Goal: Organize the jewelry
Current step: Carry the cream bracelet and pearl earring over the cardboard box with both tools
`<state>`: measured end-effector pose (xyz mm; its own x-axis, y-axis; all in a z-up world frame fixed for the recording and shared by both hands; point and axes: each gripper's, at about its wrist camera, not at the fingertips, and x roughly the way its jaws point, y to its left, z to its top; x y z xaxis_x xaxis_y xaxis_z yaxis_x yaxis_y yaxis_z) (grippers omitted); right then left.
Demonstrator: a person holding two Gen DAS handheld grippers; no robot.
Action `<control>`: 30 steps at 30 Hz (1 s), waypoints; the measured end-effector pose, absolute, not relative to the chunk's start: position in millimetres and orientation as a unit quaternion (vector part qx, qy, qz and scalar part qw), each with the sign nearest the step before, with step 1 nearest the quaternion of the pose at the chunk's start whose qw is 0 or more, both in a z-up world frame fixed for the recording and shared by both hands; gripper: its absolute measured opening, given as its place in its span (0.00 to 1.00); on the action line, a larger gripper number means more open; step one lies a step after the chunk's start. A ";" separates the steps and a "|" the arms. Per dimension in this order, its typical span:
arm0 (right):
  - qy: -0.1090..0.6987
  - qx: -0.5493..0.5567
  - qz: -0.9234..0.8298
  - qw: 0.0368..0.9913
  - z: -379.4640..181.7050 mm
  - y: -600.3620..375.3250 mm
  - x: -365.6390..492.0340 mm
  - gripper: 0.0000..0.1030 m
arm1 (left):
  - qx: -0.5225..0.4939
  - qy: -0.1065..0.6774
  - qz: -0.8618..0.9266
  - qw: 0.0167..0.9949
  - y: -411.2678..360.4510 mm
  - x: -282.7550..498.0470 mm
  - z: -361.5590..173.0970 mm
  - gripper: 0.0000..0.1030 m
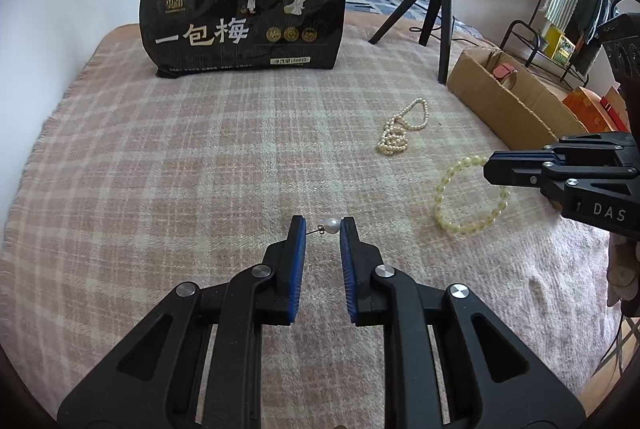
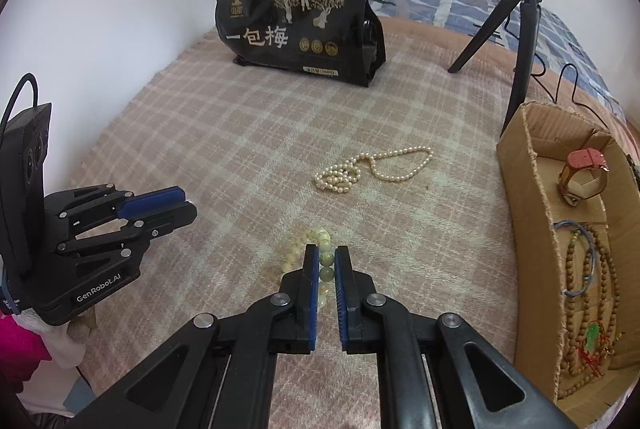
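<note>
While the left tool [image 1: 322,227] pinches a pearl earring [image 1: 330,226], the right tool [image 2: 326,255] clamps and half-hides a bead bracelet [image 2: 320,237].

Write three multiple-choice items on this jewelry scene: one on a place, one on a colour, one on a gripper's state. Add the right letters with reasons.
1. Where does the pink-strapped wristwatch lie?
A. on the plaid blanket
B. inside the open cardboard box
C. on the black snack bag

2. What colour are the pads on the left gripper?
A. blue
B. red
C. white

3. How does the right gripper stand toward the pale yellow-green bead bracelet?
A. wide open, far from it
B. fingers close on either side of its beads
C. lifting it above the box

Answers: 1 B, the watch sits in the box's far compartment in the right wrist view. 2 A, both pads show blue beside the small white pearl earring. 3 B, beads show in the narrow gap between the fingers, the bracelet on the pink plaid blanket.
</note>
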<state>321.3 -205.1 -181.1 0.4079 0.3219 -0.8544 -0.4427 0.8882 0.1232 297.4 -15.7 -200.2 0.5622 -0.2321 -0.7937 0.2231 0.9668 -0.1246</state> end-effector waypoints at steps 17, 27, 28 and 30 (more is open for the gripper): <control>0.451 -0.057 0.213 0.865 -121.7 -238.3 277.1 0.05 | 0.005 0.416 -0.146 0.898 -36.8 264.7 -152.2 0.15; 0.434 -0.048 0.186 0.880 -92.5 -282.8 253.5 0.05 | 0.007 0.397 -0.175 0.901 -72.0 253.8 -128.2 0.15; 0.433 -0.046 0.182 0.882 -90.0 -288.6 251.7 0.05 | 0.008 0.395 -0.178 0.901 -76.4 253.5 -125.9 0.15; 0.430 -0.043 0.175 0.885 -85.9 -299.4 248.1 0.05 | 0.010 0.391 -0.183 0.902 -84.9 253.8 -121.6 0.15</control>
<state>248.1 -299.4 -85.9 0.5695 0.2724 -0.7756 -0.3464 0.9351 0.0741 253.8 -84.9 -121.6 0.6270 -0.3220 -0.7093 0.3378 0.9329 -0.1249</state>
